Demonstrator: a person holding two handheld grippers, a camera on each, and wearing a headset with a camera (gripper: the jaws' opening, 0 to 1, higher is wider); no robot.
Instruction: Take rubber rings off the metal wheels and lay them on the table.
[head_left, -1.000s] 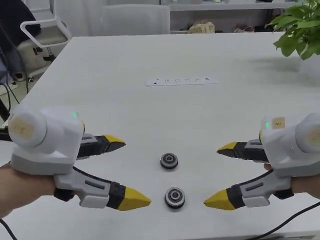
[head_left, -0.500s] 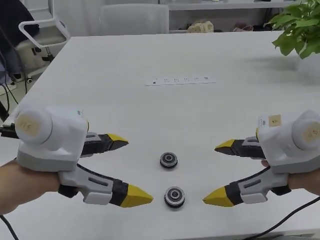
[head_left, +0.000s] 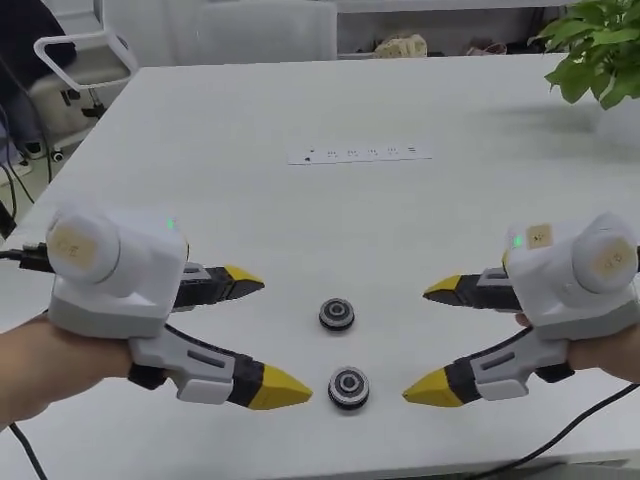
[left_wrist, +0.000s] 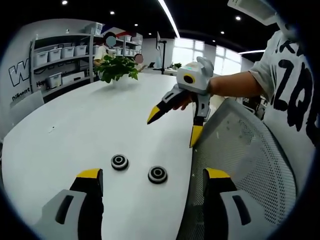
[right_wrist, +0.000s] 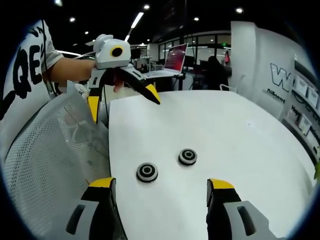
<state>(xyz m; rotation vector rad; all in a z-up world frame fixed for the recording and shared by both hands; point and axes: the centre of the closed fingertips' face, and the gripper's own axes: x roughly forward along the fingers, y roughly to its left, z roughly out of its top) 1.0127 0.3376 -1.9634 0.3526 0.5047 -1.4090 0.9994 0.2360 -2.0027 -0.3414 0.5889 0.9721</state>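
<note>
Two small metal wheels with black rubber rings lie on the white table (head_left: 330, 220): a far wheel (head_left: 337, 314) (left_wrist: 119, 162) (right_wrist: 187, 156) and a near wheel (head_left: 349, 387) (left_wrist: 157, 174) (right_wrist: 147, 172) close to the front edge. My left gripper (head_left: 275, 334) (left_wrist: 148, 177) stands open to the left of the wheels, yellow tips pointing right. My right gripper (head_left: 430, 340) (right_wrist: 160, 186) stands open to their right, tips pointing left. Neither touches a wheel. Each gripper also appears in the other's view: the right gripper (left_wrist: 172, 125) and the left gripper (right_wrist: 122, 102).
A white strip with small markings (head_left: 360, 154) lies mid-table. A green plant (head_left: 595, 55) stands at the far right corner. A mesh office chair (left_wrist: 240, 165) (right_wrist: 55, 150) sits at the table's front edge. Another chair (head_left: 75, 65) stands at the far left.
Both grippers have drifted slightly inward and toward the wheels; the head camera has tipped a little, shifting the scene up. The wheels have not moved.
</note>
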